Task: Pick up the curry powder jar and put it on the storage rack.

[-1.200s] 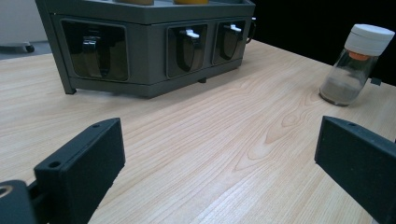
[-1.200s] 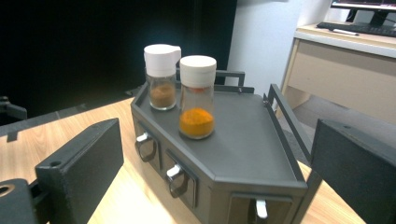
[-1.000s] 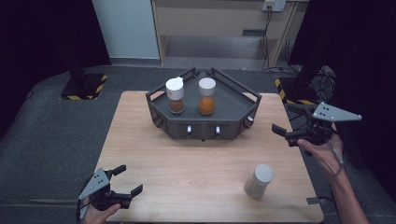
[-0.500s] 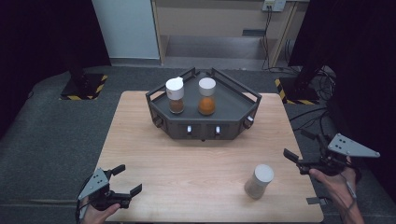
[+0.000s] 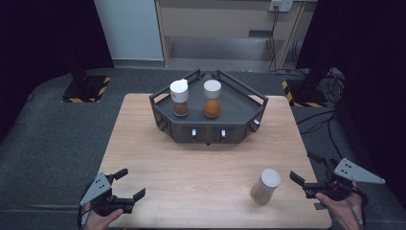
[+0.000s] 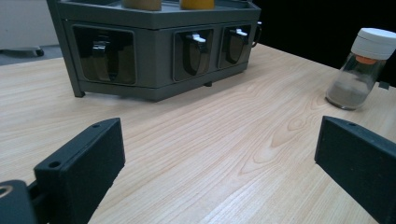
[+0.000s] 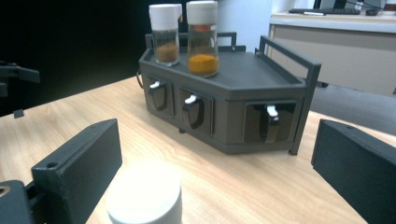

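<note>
The right gripper [image 5: 306, 168] is held just off the near right corner of the table [image 5: 143, 143], its jaws spread wide and empty, and it is aimed at the loose spice jar [image 5: 265, 186], which stands upright on the bare wood just to its left, near the front edge and well apart from the grey rack [image 5: 239, 103]. In the right gripper view the jar's white cap [image 7: 144, 198] sits low between the two black jaws but closer to the left one, so an off-centre closure is judged the main risk: the nearer jaw would meet the glass first and the jar could be pushed sideways or tipped before the other jaw arrives. Because the jar is tall and narrow, a grip taken high on the cap could also let it swing or slip. A shove towards the near edge could send it off the table. Farther out, two jars, one with brown powder [image 5: 180, 98] and one with orange powder [image 5: 211, 99], stand close together on the rack's tray; if the loose jar is carried there, a low or hurried approach could knock them or catch the rack's raised rail. The left gripper [image 5: 125, 184] is held open and empty at the near left corner, well clear.
</note>
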